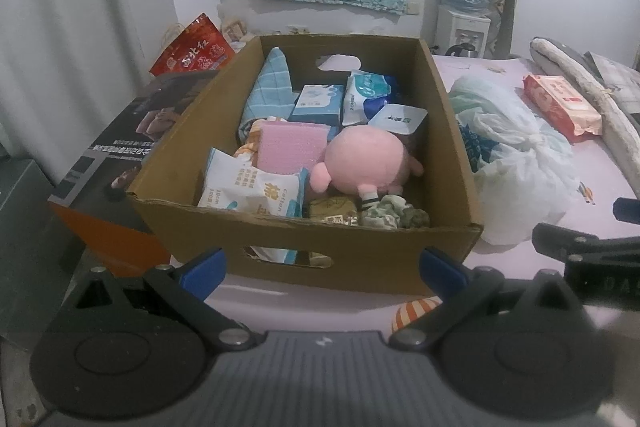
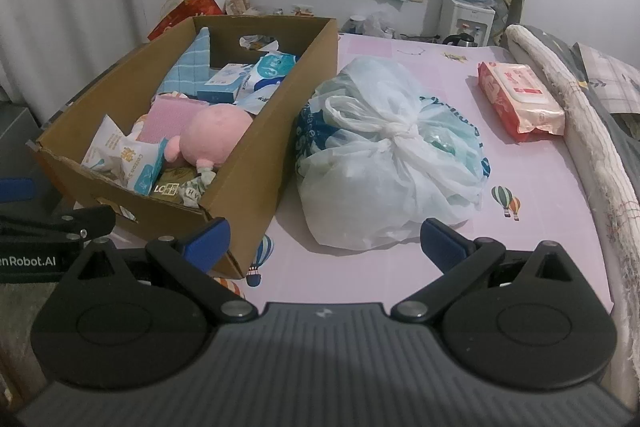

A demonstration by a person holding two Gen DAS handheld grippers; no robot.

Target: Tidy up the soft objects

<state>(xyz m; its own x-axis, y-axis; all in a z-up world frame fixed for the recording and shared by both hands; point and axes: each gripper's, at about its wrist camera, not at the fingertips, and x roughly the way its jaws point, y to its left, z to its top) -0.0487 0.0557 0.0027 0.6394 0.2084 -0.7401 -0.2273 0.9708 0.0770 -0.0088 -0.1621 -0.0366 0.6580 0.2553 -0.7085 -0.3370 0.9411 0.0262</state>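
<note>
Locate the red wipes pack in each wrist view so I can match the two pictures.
Left wrist: the red wipes pack lies at the far right on the pink sheet, beyond the white plastic bag.
Right wrist: the pack lies upper right, again beyond the bag.
Shared landmark: the cardboard box, left of the bag in both views.

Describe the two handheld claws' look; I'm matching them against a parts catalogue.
Both look identical: the left claw and right claw have blue finger pads on black linkage arms with silver pivot pins, round black side housings, and a ribbed grey body bearing a small white logo. White lettering ending "enRobot.AI" marks the left one's side. No hands or sleeves show.
</note>
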